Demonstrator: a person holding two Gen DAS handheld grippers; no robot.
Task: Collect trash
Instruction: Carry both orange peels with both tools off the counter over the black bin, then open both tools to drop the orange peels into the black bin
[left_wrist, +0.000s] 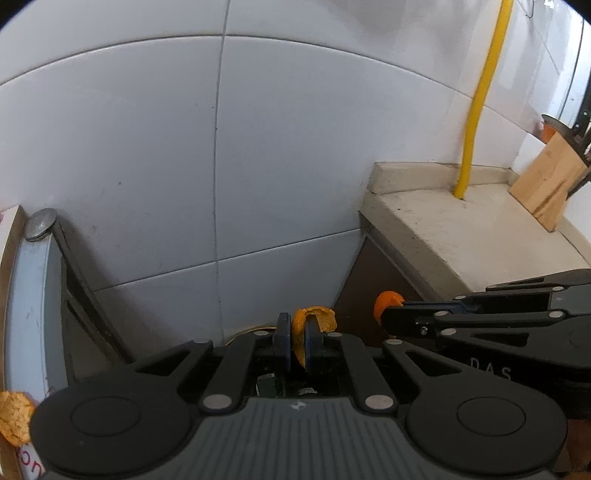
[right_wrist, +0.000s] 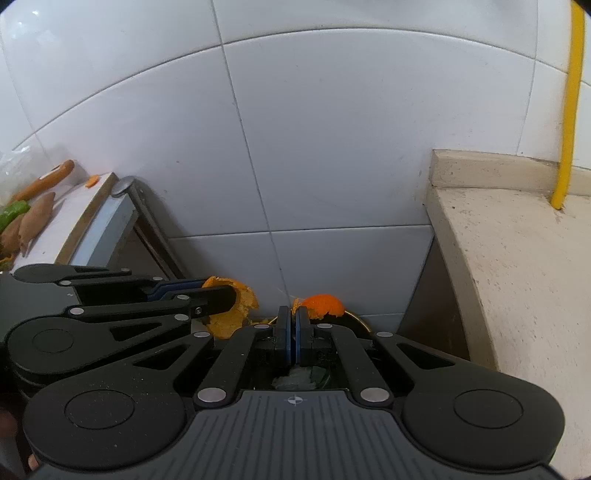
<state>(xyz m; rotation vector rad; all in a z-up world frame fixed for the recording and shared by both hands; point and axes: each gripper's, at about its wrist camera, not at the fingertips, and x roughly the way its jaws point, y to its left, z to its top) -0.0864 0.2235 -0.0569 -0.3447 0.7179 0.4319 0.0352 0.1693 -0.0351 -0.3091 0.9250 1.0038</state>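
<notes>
My left gripper (left_wrist: 297, 328) is shut on a curled piece of orange peel (left_wrist: 321, 319), also seen in the right wrist view (right_wrist: 231, 314). My right gripper (right_wrist: 294, 323) is shut on a second, rounder piece of orange peel (right_wrist: 323, 304), which shows in the left wrist view (left_wrist: 386, 302) at that gripper's tip (left_wrist: 388, 317). Both grippers hang side by side in the gap between a stove and a counter, above a bin whose gold rim (right_wrist: 356, 319) and contents (right_wrist: 299, 378) barely show under the fingers.
A white tiled wall (left_wrist: 221, 166) stands close ahead. A beige stone counter (left_wrist: 461, 236) with a yellow pipe (left_wrist: 476, 110) and a wooden knife block (left_wrist: 550, 181) is on the right. A board with vegetables (right_wrist: 33, 218) lies left; another peel (left_wrist: 14, 415) lies at the lower left.
</notes>
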